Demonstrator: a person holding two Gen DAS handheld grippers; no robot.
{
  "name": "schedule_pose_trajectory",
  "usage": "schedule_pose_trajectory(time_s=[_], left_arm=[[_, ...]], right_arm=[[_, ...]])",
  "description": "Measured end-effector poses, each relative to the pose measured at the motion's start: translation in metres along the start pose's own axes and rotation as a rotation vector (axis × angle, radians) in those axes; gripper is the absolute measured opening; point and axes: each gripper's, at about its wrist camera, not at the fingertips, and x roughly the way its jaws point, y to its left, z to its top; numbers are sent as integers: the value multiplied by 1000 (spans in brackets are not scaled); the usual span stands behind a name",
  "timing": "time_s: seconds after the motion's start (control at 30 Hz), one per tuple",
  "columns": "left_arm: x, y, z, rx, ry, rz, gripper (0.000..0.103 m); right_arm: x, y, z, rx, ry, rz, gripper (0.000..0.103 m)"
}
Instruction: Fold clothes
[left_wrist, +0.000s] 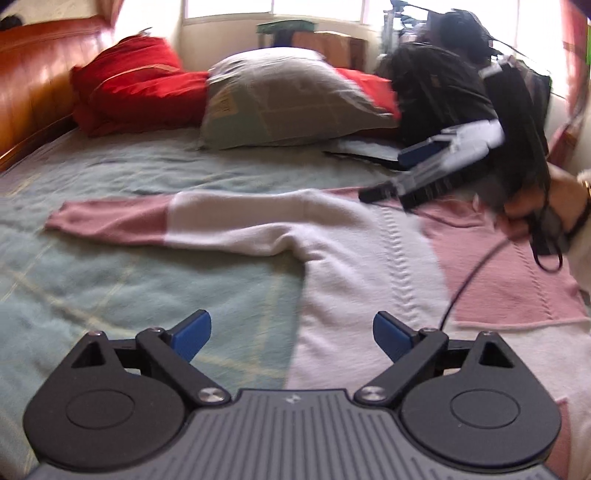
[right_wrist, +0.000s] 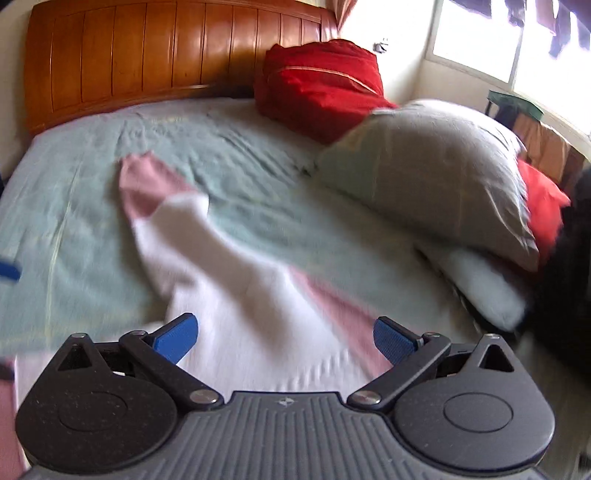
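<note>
Currently the pink-and-white knitted sweater (left_wrist: 369, 251) lies spread on the pale green blanketed bed (left_wrist: 129, 266), sleeve outstretched. Left gripper (left_wrist: 291, 334) and right gripper (right_wrist: 286, 338) both gape, holding nothing. Risk: loose knit bunching or sliding, skewing any fold; trailing black cable (left_wrist: 469, 280) could snag.

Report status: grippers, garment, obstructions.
Left gripper open, empty. Right gripper open, empty, over the sweater. Sweater flat on bed, one sleeve stretched out, unfolded. Pillow behind, clear of it.

sweater (left_wrist: 369, 236): soft knit cloth, pink and white
blanket (left_wrist: 147, 280): fuzzy green cloth under the sweater
headboard (right_wrist: 166, 55): shiny smooth wood
</note>
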Motion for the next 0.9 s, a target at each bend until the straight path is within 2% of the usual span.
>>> schedule_pose_trajectory(time_s=[0.03, 0.17, 0.23, 0.37, 0.43, 0.77, 0.9], left_arm=[[0, 4, -2, -14, 4, 8, 94], [1, 17, -8, -42, 8, 11, 95], [1, 22, -9, -42, 4, 17, 95], [1, 29, -11, -60, -5, 24, 95], [3, 32, -12, -69, -5, 20, 95], [11, 34, -15, -75, 1, 2, 95], [12, 35, -17, -80, 6, 3, 95]], right_arm=[[9, -1, 10, -3, -4, 5, 94], [53, 7, 47, -55, -7, 23, 92], [75, 13, 60, -79, 9, 45, 86], [116, 26, 74, -145, 52, 48, 81], [124, 34, 72, -181, 67, 62, 79], [134, 63, 54, -384, 91, 102, 79], [145, 51, 50, -356, 89, 174, 75]])
